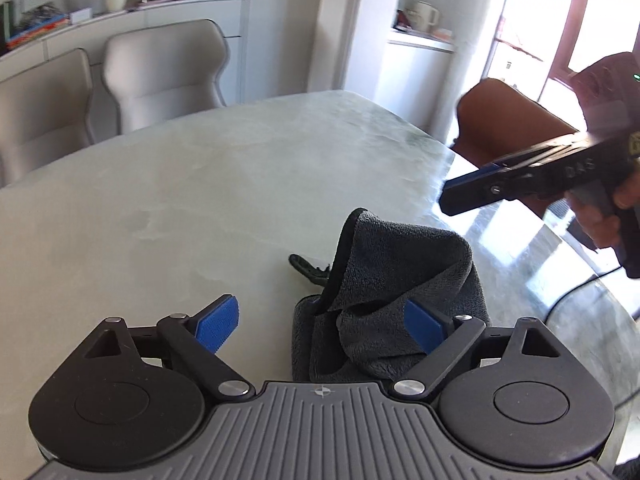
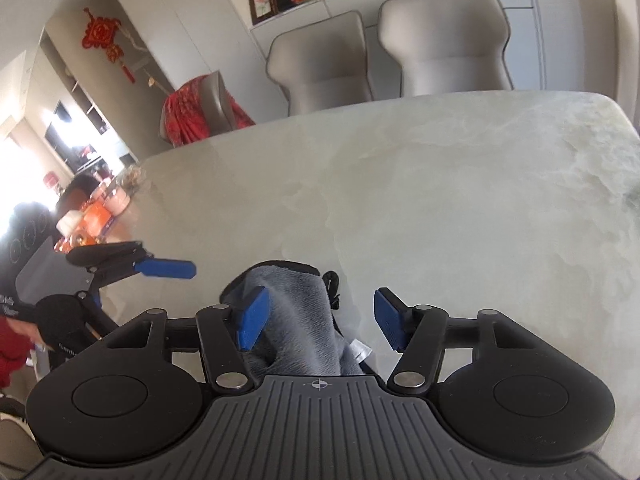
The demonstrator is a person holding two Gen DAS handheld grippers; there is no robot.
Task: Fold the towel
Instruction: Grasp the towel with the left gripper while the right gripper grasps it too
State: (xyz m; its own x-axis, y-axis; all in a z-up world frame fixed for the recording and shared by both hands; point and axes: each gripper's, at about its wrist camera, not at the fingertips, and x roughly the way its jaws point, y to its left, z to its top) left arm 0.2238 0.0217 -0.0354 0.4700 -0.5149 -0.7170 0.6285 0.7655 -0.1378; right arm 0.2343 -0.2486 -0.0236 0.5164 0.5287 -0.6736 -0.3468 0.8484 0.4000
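Note:
A dark grey towel (image 1: 396, 280) lies bunched in a crumpled heap on the marble table (image 1: 200, 184), with a black hanging loop sticking out at its left. My left gripper (image 1: 320, 324) is open just above and in front of the heap, its right pad next to the cloth. The right gripper (image 1: 472, 192) shows at the right of the left wrist view, held above the table. In the right wrist view the towel (image 2: 296, 320) lies between the fingers of my right gripper (image 2: 316, 320), which is open. The left gripper (image 2: 168, 268) hovers at the left.
Two beige chairs (image 1: 160, 76) stand at the table's far side. A brown chair (image 1: 508, 120) stands at the right end. Jars and orange packets (image 2: 100, 216) sit at the table's left end in the right wrist view. The table edge curves at the right.

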